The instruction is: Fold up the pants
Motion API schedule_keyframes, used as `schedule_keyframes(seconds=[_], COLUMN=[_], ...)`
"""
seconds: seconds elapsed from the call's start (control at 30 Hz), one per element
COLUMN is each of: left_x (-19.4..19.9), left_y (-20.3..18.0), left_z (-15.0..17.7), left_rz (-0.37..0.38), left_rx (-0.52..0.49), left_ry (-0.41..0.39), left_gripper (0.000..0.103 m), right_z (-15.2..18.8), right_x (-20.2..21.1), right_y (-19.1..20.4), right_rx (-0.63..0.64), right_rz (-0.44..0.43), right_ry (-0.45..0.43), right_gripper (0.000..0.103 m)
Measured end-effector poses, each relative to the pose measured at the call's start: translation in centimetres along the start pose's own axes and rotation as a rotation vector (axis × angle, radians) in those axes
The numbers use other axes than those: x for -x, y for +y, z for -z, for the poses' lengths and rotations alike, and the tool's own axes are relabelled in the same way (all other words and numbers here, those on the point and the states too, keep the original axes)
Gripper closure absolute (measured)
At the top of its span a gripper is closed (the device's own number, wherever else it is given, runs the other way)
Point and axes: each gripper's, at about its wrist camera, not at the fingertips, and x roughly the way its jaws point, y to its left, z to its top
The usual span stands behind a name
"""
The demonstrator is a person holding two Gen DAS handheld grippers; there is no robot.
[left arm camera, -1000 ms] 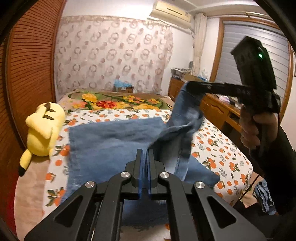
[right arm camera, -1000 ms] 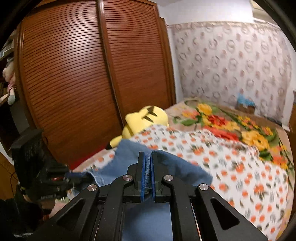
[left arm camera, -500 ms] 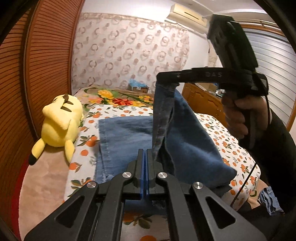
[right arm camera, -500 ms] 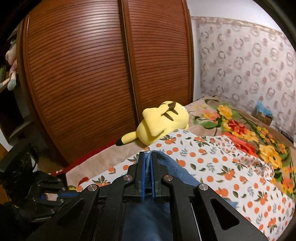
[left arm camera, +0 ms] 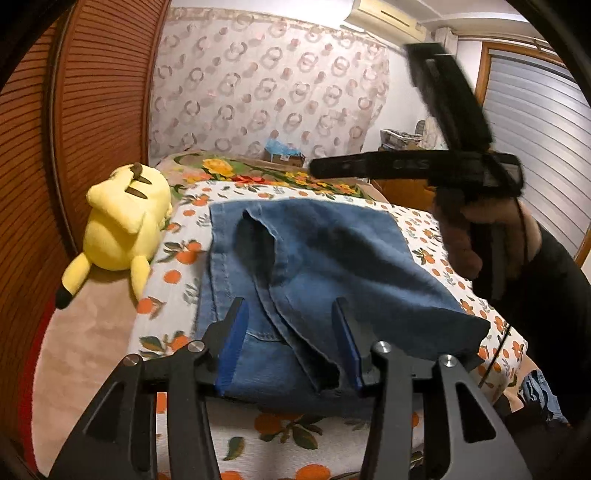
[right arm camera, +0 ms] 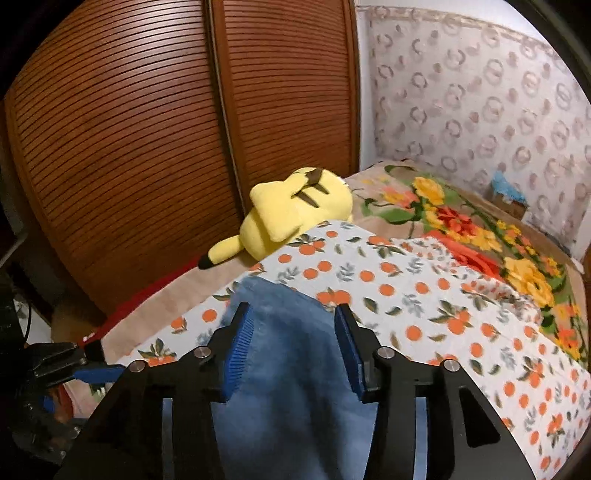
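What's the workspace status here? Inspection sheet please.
Surface: bed with orange-print white sheet over a floral blanket.
Job's things: blue denim pants, folded over, lying on the sheet.
Clutter: yellow plush toy beside the pants, apart.
Grippers: left gripper and right gripper opening, denim between the fingers, not pinched.
Cables: thin black cable below the right hand.
Surroundings: brown slatted wardrobe doors, patterned curtain.

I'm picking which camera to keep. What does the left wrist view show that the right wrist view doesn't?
Only the left wrist view: the air conditioner, the slatted blind, the hand holding the right gripper. Only the right wrist view: both louvred wardrobe doors. Both: folded jeans on the orange-print bedspread, the yellow plush toy, and the viewing gripper's jaws opening around denim.
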Motion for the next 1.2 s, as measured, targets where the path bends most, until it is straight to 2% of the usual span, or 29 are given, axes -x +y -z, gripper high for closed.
schedule_keyframes(seconds=[0.17,0.23,0.27,0.57,0.6,0.63,0.73,0.9,0.93,1.03,1.17,1.2], left_x=[-1.3,-1.8,-2.3,-4.5,-4.5,-4.4,-3.5,0.7,1.5,1.3,-0.2,-0.4], left_y=[-1.3,-2.1,-2.5,-2.5,-2.5,-2.7,-2.9,-2.5,-2.1,-1.1,-0.2,-0.3], left_z=[0.8,1.2,1.4,2.1,2.2,2.2,2.0,0.2,-0.2,-0.1,0.8,1.0], left_rz=[0.030,0.045,0.048,-0.018,-0.025,-0.038,-0.027,-0.041,-0.063,-0.089,-0.088,-0.085], left_rx=[-0.006,-0.020,-0.036,-0.042,-0.049,-0.057,-0.051,-0.033,-0.035,-0.038,-0.022,-0.022], left_ry=[0.039,0.059,0.077,0.146,0.141,0.135,0.096,-0.016,-0.024,-0.001,0.051,0.054], left_gripper=[0.055,0.069,0.071,0.072,0.075,0.088,0.096,0.096,0.096,0.096,0.094,0.091], right_z=[3.4,5.0,5.9,12.0,12.2,12.5,13.0,13.7,13.7,13.9,14.3,14.4], right_x=[3.1,4.5,5.2,10.1,10.5,10.9,11.8,12.2,12.2,12.3,11.9,11.7], right_y=[-0.1,-0.1,-0.1,-0.4,-0.5,-0.4,-0.9,-1.2,-1.3,-1.1,-1.0,-1.0], right_rx=[-0.005,-0.017,-0.024,-0.102,-0.107,-0.110,-0.117,-0.143,-0.147,-0.147,-0.147,-0.148], right_rz=[0.051,0.079,0.094,0.135,0.137,0.140,0.143,0.138,0.133,0.127,0.122,0.123], right_ry=[-0.021,-0.027,-0.027,-0.010,-0.011,-0.015,-0.015,-0.008,-0.009,-0.002,0.017,0.023], right_gripper=[0.051,0.051,0.051,0.051,0.051,0.051,0.051,0.051,0.051,0.051,0.051,0.051])
